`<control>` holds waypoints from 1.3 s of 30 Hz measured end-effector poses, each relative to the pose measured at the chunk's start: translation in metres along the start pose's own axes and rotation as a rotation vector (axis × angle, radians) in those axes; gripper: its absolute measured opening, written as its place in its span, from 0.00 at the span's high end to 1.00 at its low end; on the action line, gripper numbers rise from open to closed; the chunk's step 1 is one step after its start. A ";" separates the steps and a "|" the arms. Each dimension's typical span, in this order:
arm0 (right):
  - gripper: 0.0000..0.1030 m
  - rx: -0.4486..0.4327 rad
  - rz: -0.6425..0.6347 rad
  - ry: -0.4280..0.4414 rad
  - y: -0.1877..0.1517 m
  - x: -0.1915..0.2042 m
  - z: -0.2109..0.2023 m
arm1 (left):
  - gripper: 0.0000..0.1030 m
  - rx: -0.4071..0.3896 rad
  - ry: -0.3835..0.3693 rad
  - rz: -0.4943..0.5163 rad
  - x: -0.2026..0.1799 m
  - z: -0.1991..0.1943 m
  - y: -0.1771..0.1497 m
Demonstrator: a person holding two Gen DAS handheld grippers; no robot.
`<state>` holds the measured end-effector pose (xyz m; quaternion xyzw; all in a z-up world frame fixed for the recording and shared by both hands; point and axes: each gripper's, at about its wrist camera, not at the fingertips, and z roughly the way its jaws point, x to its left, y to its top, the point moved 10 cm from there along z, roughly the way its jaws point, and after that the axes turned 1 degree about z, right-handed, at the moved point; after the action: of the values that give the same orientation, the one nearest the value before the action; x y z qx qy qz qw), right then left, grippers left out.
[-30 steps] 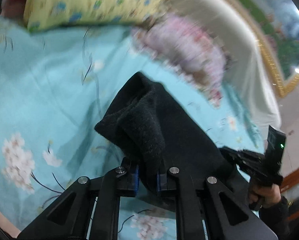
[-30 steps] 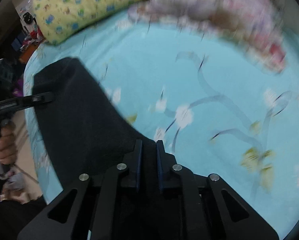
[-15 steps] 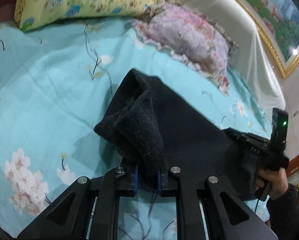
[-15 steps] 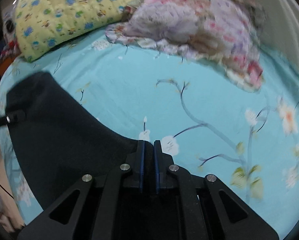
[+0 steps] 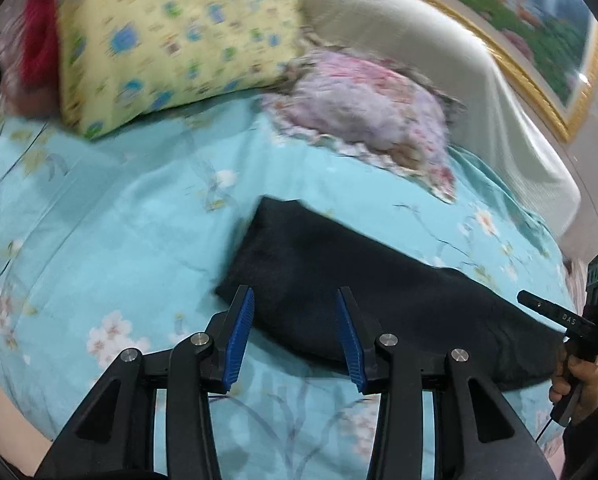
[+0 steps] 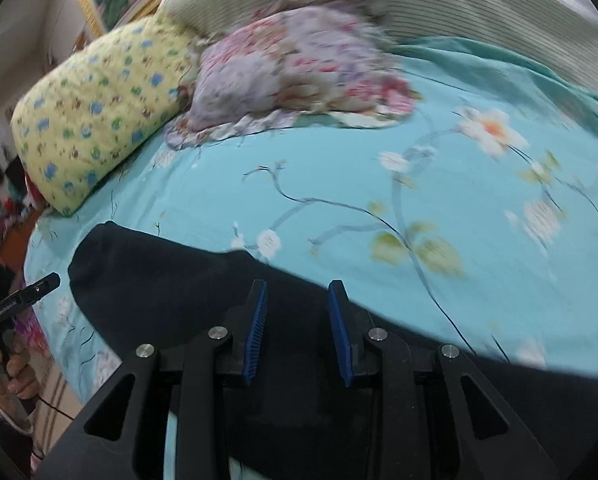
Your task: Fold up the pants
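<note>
- Bed with turquoise floral sheet (image 5: 111,220), the work surface in both views; a pale padded headboard (image 5: 419,52) runs behind it.
- Gold-framed landscape painting (image 5: 539,40) on the wall, cut off by the lens edge in both views.
- Yellow pillow with blue print (image 5: 171,40) and pink-lilac floral frilled pillow (image 5: 363,108) at the head of the bed, both motion-blurred.
- Black fleecy folded pants (image 5: 339,280), lying flat on the sheet near its front edge. The left wrist view shows one squared end; the right wrist view shows a rounded end (image 6: 147,272), the rest hidden under the gripper body.
- Left gripper (image 5: 295,320): blue-padded jaws have just been opening, now part-way apart over the pants' edge, gripping nothing.
- Right gripper (image 6: 297,320): jaws likewise just opening, moderately apart above the cloth, pads clear of it.
- Red cloth (image 5: 39,52) at the far left, unidentifiable.
</note>
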<state>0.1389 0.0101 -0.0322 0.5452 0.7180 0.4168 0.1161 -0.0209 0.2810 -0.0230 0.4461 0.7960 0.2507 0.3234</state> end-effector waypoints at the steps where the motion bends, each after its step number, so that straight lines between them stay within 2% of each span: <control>1: 0.68 -0.005 0.016 -0.007 -0.006 -0.007 -0.009 | 0.57 0.000 -0.024 0.024 -0.012 -0.001 0.000; 6: 0.68 -0.024 0.096 -0.043 -0.033 -0.038 -0.046 | 0.52 0.032 -0.115 0.121 -0.071 0.007 -0.009; 16: 0.68 -0.092 0.236 -0.131 -0.074 -0.089 -0.104 | 0.46 0.131 -0.280 0.334 -0.187 0.022 -0.050; 25: 0.68 -0.120 0.368 -0.213 -0.112 -0.137 -0.140 | 0.42 0.231 -0.359 0.461 -0.242 0.037 -0.084; 32: 0.68 -0.129 0.443 -0.249 -0.131 -0.163 -0.154 | 0.40 0.267 -0.400 0.542 -0.279 0.044 -0.093; 33: 0.67 -0.131 0.453 -0.254 -0.133 -0.167 -0.155 | 0.40 0.272 -0.410 0.554 -0.287 0.045 -0.094; 36: 0.53 -0.144 0.489 -0.270 -0.139 -0.178 -0.161 | 0.37 0.274 -0.423 0.589 -0.307 0.049 -0.092; 39: 0.53 -0.162 0.521 -0.280 -0.144 -0.189 -0.167 | 0.36 0.284 -0.437 0.615 -0.327 0.054 -0.092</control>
<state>0.0080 -0.2433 -0.0863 0.7520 0.4956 0.4093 0.1461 0.0973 -0.0418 -0.0272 0.7466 0.5644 0.1228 0.3301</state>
